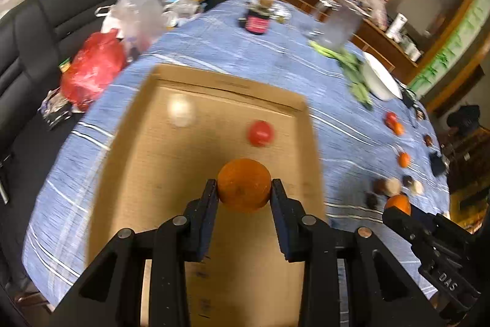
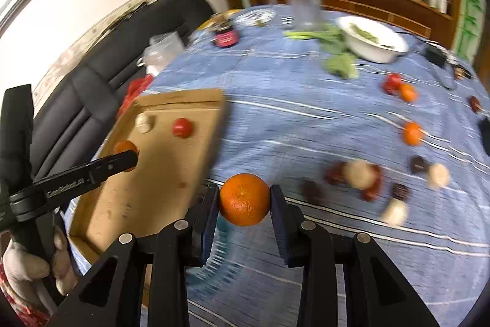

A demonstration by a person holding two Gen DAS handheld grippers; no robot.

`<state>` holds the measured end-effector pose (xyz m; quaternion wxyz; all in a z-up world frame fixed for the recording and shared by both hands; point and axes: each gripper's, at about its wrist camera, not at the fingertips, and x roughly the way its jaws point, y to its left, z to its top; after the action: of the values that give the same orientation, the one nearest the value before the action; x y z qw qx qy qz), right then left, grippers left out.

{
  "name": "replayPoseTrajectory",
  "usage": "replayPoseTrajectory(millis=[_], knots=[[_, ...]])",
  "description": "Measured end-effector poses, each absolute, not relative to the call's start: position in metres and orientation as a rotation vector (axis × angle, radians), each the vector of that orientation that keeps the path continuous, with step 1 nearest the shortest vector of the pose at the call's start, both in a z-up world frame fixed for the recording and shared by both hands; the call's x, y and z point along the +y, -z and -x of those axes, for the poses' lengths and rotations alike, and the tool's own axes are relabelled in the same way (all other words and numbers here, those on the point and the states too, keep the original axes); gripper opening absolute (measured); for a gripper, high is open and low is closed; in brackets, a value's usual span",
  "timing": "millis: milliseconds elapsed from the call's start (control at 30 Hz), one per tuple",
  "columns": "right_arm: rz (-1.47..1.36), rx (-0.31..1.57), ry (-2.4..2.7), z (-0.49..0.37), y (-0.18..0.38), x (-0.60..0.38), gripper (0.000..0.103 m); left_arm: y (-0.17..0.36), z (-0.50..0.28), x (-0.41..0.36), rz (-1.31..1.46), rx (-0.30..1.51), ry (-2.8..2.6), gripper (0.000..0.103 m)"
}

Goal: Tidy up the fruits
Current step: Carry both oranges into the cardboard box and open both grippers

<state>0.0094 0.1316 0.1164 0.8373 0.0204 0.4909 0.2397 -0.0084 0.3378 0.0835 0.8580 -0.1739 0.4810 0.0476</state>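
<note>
Orange fruit, left: a round orange (image 1: pixel 244 185) sits tight between the two pads of the left gripper (image 1: pixel 244 192). It hangs over the cardboard tray (image 1: pixel 147 173).
Orange fruit, right: a second orange (image 2: pixel 244 199) is pinched the same way in the right gripper (image 2: pixel 244 201). It is over the blue striped tablecloth (image 2: pixel 306 118), just beside the tray's edge.
Jaws: both pairs are nearly closed and each squeezes its orange on the two sides. Nothing else is in them.
How it will handle: I think an orange is firm and a bit heavy for its size. The skin is bumpy, so it should not slip much. It is round, so it may roll when let go. A hard squeeze could bruise it.
Where to hold: across the fat middle, one pad on each side, as now.
Tray: a flat brown box with low walls. Inside lie a red fruit (image 1: pixel 260 133), maybe a tomato, and a pale round thing (image 1: pixel 181 112) too blurry to name.
White bowl: a big white bowl (image 2: pixel 364 46) stands far back with green leaves in it. More leafy greens (image 2: pixel 337 57) lie beside it.
Still on the cloth: small oranges (image 2: pixel 412 133), red fruits (image 2: pixel 392 83), dark round ones and pale ones (image 2: pixel 358 173), scattered well apart from the tray.
Left side: a red plastic bag (image 1: pixel 92 69) and a clear bag, next to a dark sofa (image 1: pixel 46 29).
</note>
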Motion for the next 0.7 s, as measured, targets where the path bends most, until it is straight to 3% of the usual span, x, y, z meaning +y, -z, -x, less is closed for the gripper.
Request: replayPoseTrajectory(millis=[300, 700], knots=[[-0.016, 1.12, -0.57, -0.043, -0.083, 0.226, 0.036, -0.055, -0.016, 0.382, 0.331, 1.083, -0.109, 0.033], [0.005, 1.182, -0.528, -0.063, -0.049, 0.258, 0.036, -0.038, -0.031, 0.391, 0.316, 1.121, -0.083, 0.034]])
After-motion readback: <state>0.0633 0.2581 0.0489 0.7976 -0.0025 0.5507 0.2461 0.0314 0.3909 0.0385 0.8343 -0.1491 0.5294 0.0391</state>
